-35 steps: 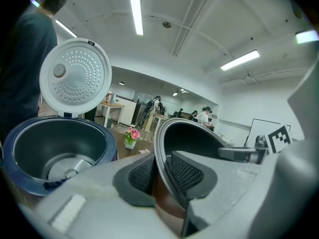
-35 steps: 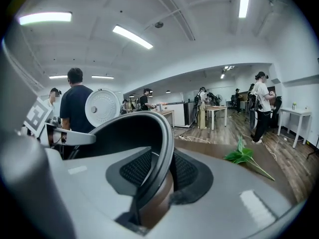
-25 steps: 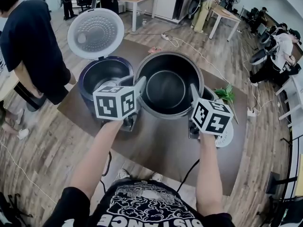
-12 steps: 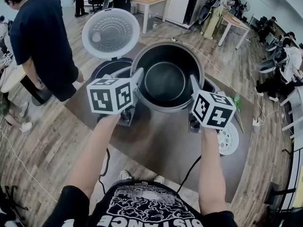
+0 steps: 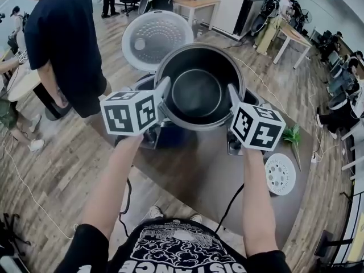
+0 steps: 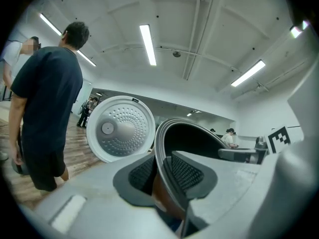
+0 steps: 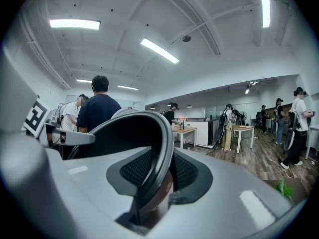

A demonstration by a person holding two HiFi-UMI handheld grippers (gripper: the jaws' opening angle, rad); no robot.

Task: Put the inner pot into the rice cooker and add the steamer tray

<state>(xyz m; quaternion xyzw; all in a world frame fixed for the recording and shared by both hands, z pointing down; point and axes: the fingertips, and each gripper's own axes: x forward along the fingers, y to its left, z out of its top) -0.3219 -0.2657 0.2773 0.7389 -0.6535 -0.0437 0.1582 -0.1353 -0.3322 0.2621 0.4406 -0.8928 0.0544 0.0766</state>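
Note:
Both grippers hold the dark metal inner pot (image 5: 198,90) in the air by its rim. My left gripper (image 5: 165,91) is shut on the rim's left side, and my right gripper (image 5: 231,95) is shut on its right side. In the left gripper view the thin rim (image 6: 162,166) runs between the ribbed pads. The right gripper view shows the rim (image 7: 158,166) pinched the same way. The pot hangs over the dark blue rice cooker (image 5: 143,82) and hides most of it. The cooker's white lid (image 5: 157,40) stands open behind. The white perforated steamer tray (image 5: 280,174) lies flat on the table at the right.
The brown table (image 5: 210,175) carries the cooker and a green leafy sprig (image 5: 293,135) near its right edge. A person in a dark shirt (image 5: 65,44) stands close to the table's left end. A black cable (image 5: 230,205) hangs off the front edge.
Both grippers have carried the pot up and to the left, from beside the cooker to over its opening. The steamer tray on the table, half hidden before, now shows fully.

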